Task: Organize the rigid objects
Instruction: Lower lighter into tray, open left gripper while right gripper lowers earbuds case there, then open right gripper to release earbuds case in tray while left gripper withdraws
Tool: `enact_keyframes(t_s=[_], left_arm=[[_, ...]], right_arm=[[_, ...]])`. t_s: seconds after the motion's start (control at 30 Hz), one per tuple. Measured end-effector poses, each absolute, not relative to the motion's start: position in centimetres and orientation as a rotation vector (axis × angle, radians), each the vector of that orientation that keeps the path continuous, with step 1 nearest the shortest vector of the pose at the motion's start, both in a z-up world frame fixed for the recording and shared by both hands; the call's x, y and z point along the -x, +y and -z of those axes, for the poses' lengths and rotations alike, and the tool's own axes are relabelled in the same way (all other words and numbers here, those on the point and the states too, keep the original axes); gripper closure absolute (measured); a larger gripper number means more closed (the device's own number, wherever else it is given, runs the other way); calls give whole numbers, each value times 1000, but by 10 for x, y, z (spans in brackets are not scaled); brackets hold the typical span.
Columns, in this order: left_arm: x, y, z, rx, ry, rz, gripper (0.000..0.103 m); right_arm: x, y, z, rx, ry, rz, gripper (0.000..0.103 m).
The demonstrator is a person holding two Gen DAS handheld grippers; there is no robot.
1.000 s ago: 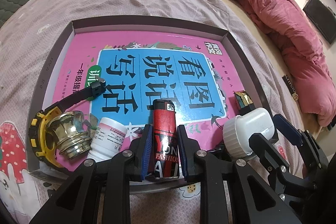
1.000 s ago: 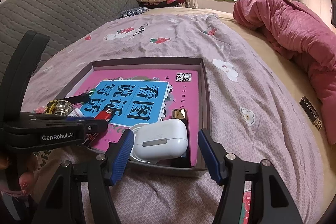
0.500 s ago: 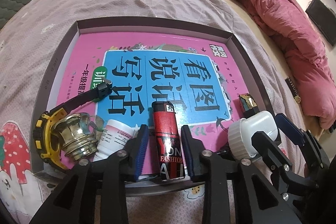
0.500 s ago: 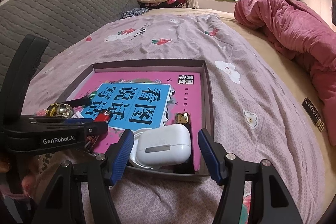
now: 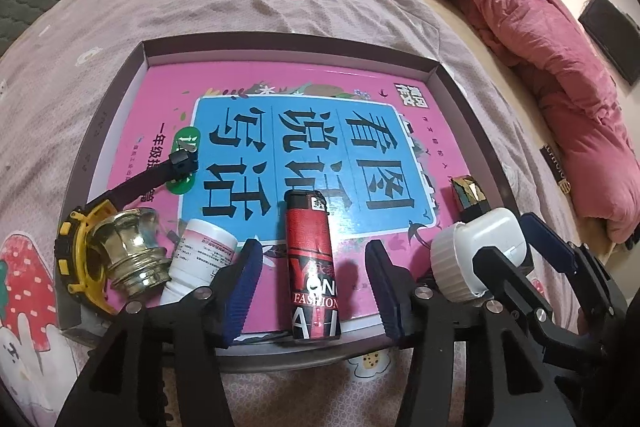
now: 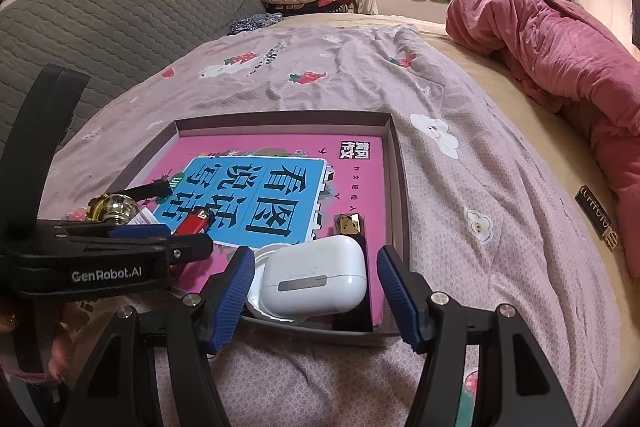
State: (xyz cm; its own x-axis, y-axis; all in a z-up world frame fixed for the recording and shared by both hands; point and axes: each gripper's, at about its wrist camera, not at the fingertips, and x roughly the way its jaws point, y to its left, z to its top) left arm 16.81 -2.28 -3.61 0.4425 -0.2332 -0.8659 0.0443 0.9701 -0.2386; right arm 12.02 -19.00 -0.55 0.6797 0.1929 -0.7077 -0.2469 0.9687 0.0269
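Left gripper jaws wide apart around red plastic lighter, not touching, right gripper jaws wide beside white earbud case, both at the shallow brown box's 6 o'clock edge

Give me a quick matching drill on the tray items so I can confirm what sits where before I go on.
Things:
1. red lighter
2. white earbud case
3. brass knob
4. white pill bottle

Places:
A. inside the yellow watch ring, tray's left corner
B. between the open left gripper's fingers, untouched
C. between the open right gripper's fingers, near the tray's right wall
D. lying between the knob and the lighter

Pairs: 1-B, 2-C, 3-A, 4-D
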Motion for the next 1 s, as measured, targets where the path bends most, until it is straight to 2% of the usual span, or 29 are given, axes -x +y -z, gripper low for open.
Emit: enact_keyframes(t_s=[0.47,1.0], left_arm=[[-159,-13,29,224,1081,191,43],[-149,6,9,235,1032,175,42]], right_arm=[[-122,-191,5,70,786,-245,40],[-127,-177,7,89,802,-262,40]])
